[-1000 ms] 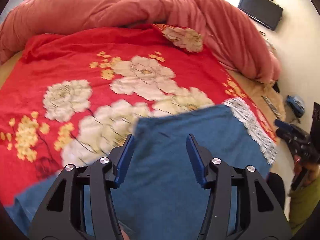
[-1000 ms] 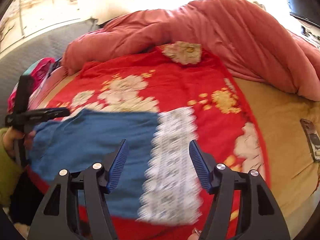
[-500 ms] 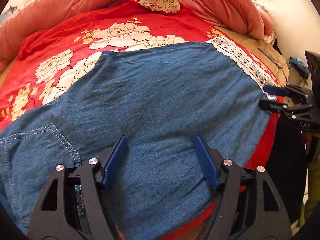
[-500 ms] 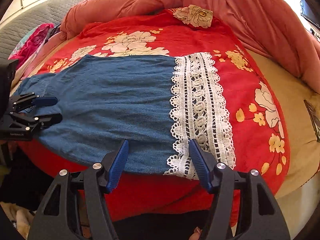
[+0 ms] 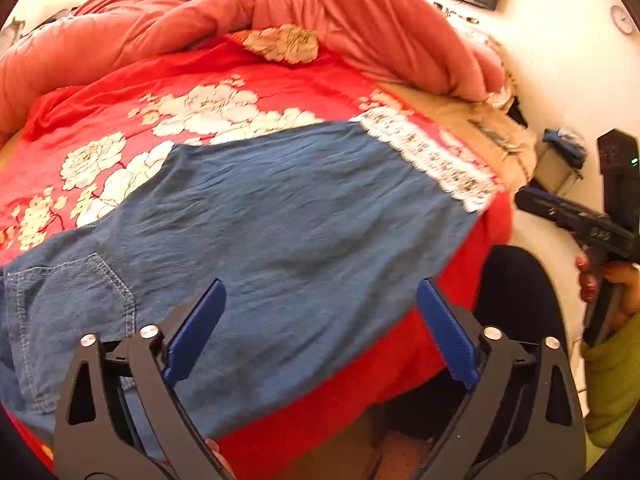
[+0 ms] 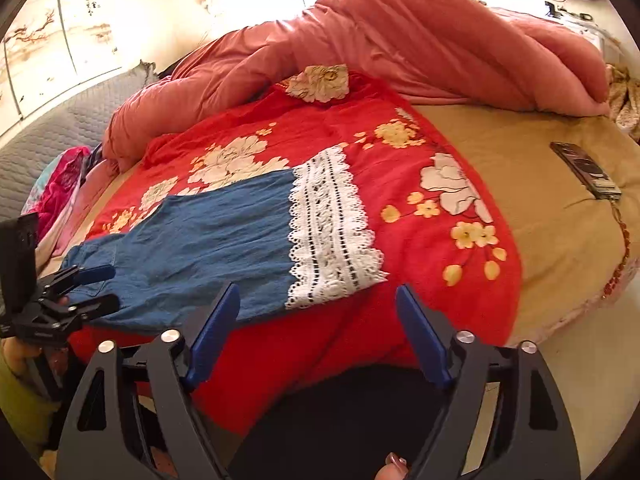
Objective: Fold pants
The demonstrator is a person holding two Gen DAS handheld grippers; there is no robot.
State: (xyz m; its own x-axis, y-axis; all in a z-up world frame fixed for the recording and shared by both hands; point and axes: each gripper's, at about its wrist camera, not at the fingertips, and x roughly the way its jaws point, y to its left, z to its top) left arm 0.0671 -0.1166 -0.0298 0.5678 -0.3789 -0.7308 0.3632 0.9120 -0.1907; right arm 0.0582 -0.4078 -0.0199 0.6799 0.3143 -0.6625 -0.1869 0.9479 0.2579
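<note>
Fingers first — my left gripper (image 5: 320, 312) is spread wide with nothing between the pads, above the near edge of the pants (image 5: 280, 220); my right gripper (image 6: 318, 322) is just as wide and bare, off the near edge of the bed. The blue denim pants lie flat across the red floral blanket (image 6: 360, 152), lace hem (image 6: 328, 228) toward my right. Beyond — a heaped pink duvet (image 6: 420, 52), and a phone (image 6: 586, 170) on the tan sheet (image 6: 540, 220).
</note>
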